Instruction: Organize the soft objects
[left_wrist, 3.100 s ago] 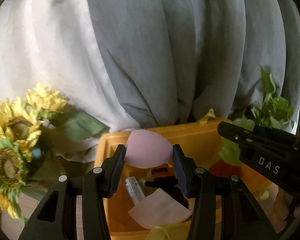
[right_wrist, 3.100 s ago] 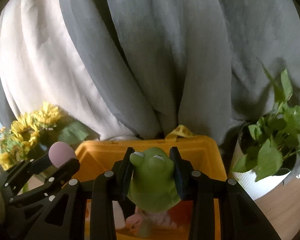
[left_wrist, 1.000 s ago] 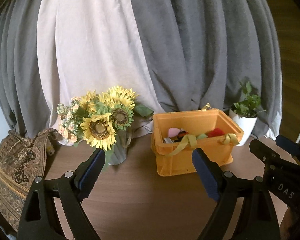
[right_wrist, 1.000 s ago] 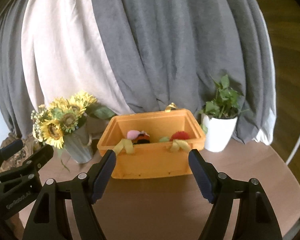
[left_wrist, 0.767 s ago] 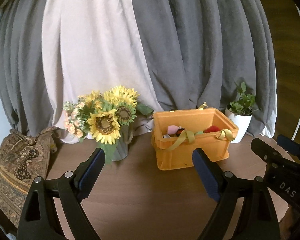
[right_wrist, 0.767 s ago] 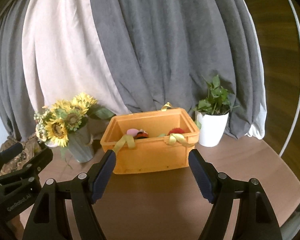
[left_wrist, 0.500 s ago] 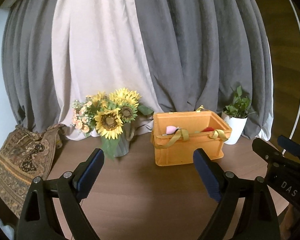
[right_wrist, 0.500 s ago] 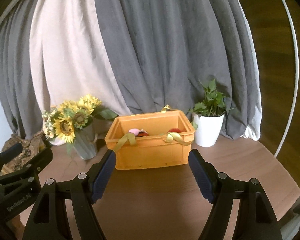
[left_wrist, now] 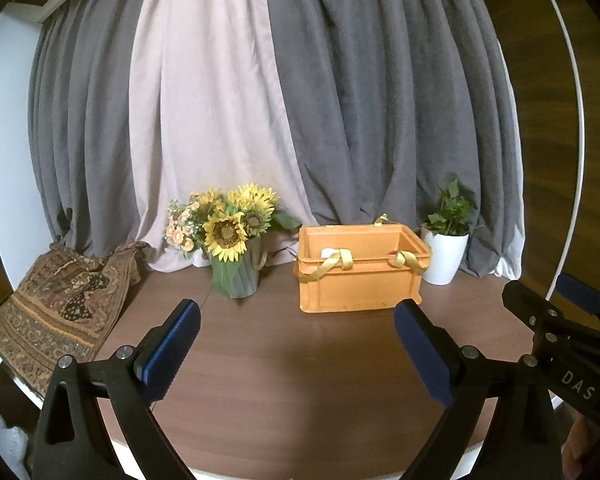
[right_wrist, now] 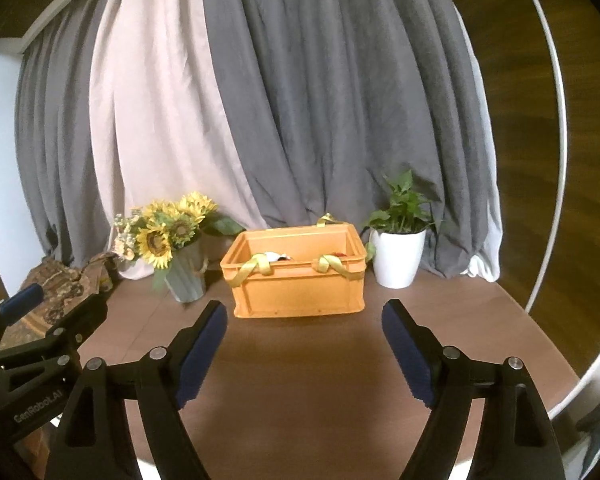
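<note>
Wooden table (right_wrist: 300, 392), orange bin (right_wrist: 300, 284) perhaps holding toys, both grippers (left_wrist: 296, 346) agape

Orange crate (right_wrist: 300, 292) beyond empty hand-held gripper (right_wrist: 304, 332)

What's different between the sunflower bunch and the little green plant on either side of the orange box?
The sunflower bouquet shows big yellow blooms; the potted plant is all green leaves, no flowers. The bouquet stands in a ribbed grey-green vase, the plant in a smooth white pot. The bouquet is left of the orange crate, the plant right. Both stand upright on the brown table before the curtains.
</note>
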`<control>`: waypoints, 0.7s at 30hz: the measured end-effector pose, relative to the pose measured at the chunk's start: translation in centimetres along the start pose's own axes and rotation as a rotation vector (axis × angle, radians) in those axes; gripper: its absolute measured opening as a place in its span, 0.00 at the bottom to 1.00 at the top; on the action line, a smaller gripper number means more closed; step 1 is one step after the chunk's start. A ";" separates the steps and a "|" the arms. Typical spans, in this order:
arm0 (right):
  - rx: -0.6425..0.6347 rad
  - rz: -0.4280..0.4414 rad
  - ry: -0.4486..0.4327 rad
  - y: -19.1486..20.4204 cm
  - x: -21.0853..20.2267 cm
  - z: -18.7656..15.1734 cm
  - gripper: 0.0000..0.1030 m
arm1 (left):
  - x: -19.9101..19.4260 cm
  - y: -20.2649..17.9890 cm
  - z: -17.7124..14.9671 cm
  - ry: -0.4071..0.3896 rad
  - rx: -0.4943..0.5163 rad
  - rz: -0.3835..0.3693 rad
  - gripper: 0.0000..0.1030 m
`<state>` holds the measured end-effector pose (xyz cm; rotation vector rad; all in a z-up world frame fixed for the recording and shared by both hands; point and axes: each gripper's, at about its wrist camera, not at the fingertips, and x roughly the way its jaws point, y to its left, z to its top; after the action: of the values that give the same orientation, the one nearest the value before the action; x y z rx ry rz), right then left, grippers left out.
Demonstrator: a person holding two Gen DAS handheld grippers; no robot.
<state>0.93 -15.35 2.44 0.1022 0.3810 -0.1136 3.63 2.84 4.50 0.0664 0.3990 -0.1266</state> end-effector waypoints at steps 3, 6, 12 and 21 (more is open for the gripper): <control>0.005 0.007 -0.003 -0.5 -1.8 -0.6 0.79 | -1.7 -0.3 -0.5 -0.002 -0.003 0.004 0.96; 0.007 0.014 -0.005 -1.0 -3.3 -1.0 0.80 | -3.1 -0.5 -0.9 -0.005 -0.002 0.009 0.97; 0.012 0.028 -0.006 -1.5 -5.3 -1.7 0.80 | -5.5 -0.6 -1.5 -0.013 0.006 0.025 0.97; 0.004 0.033 -0.027 -1.8 -7.5 -2.2 0.80 | -8.0 -0.7 -2.1 -0.027 0.000 0.029 0.98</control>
<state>-7.03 -16.17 3.08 0.1113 0.3524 -0.0832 -4.52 3.20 5.70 0.0703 0.3712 -0.0992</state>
